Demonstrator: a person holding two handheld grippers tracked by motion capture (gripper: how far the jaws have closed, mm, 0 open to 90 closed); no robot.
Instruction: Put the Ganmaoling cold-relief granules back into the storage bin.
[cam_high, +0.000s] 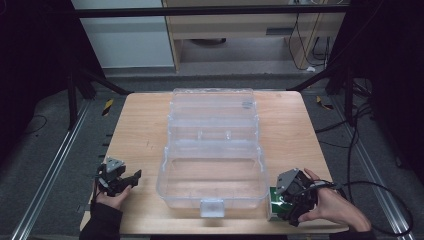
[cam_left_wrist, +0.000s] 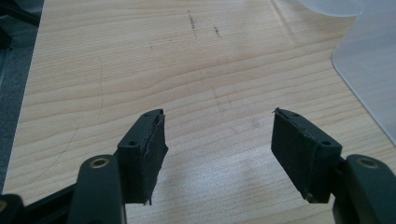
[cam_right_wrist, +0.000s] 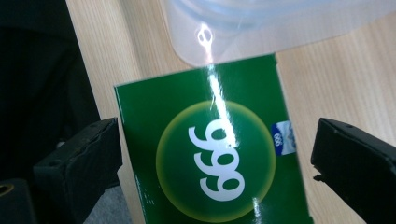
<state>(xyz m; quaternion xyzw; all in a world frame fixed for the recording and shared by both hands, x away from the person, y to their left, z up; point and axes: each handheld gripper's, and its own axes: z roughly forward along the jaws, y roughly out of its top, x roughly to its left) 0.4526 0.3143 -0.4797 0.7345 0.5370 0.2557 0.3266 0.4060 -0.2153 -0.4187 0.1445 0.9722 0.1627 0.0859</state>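
Observation:
A clear plastic storage box (cam_high: 212, 187) stands open in the middle of the wooden table (cam_high: 137, 130), its lid (cam_high: 214, 112) laid back. A green box printed "999" (cam_right_wrist: 215, 154) lies at the table's front right corner (cam_high: 273, 206), just right of the clear box. My right gripper (cam_high: 292, 206) hovers over it, open, one jaw on each side of the green box with gaps to both (cam_right_wrist: 212, 161). My left gripper (cam_high: 129, 181) rests at the front left, open over bare wood (cam_left_wrist: 219, 140), nothing between its jaws.
The clear box's rounded corner (cam_left_wrist: 369, 56) lies to the right of the left gripper. The table's front edge runs close under the green box. Black frame bars, cables (cam_high: 380, 190) and a grey floor surround the table.

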